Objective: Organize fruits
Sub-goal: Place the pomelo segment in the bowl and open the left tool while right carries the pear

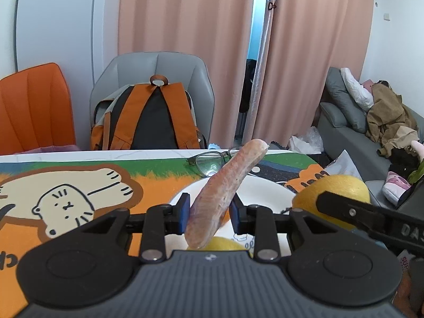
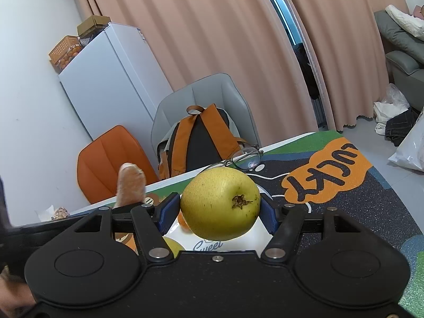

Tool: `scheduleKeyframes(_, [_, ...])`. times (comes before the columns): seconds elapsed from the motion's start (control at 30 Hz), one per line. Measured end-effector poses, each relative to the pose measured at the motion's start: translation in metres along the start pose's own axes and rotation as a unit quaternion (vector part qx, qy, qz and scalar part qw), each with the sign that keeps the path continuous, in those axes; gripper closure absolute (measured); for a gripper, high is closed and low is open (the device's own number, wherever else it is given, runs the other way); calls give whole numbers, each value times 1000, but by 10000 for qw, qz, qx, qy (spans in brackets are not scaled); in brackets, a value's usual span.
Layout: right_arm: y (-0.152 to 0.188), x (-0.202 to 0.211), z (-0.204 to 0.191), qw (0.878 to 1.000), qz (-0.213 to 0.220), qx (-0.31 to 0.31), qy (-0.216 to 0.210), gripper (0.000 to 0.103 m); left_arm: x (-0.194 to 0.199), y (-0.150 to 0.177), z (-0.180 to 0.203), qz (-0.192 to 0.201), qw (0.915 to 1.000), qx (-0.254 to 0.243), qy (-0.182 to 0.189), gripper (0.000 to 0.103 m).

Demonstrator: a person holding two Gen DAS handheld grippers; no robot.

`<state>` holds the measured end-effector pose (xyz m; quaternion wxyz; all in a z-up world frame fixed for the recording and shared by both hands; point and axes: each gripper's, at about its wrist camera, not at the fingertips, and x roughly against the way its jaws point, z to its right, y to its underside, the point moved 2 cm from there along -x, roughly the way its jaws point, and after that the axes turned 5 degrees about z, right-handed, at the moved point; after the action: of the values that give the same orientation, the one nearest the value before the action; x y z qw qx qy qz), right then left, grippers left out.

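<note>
Pear (image 2: 221, 202) sits pinched in the right gripper (image 2: 217, 209), held above the white plate (image 1: 267, 185). Left gripper (image 1: 209, 213) clamps a carrot (image 1: 228, 185) over the same plate, where another yellow fruit (image 1: 225, 243) lies.

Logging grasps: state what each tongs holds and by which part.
Left tongs grip the carrot near its lower end. Right tongs clamp the yellow pear across its sides.
</note>
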<state>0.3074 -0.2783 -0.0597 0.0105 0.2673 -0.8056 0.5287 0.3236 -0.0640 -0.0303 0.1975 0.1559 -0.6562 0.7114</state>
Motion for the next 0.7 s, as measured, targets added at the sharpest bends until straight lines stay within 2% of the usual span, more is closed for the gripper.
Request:
scheduleKeyframes(0.27, [2, -5, 3, 9999, -79, -23, 62, 40, -18, 6, -4, -202, 9997, 126, -67, 70])
scheduleKeyframes(0.57, [7, -11, 3, 9998, -154, -42, 70, 40, -3, 10, -15, -201, 9994, 213, -195, 63])
scheduleKeyframes(0.7, [9, -14, 2, 9998, -184, -43, 56, 40, 6, 13, -21, -219, 9991, 304, -217, 54])
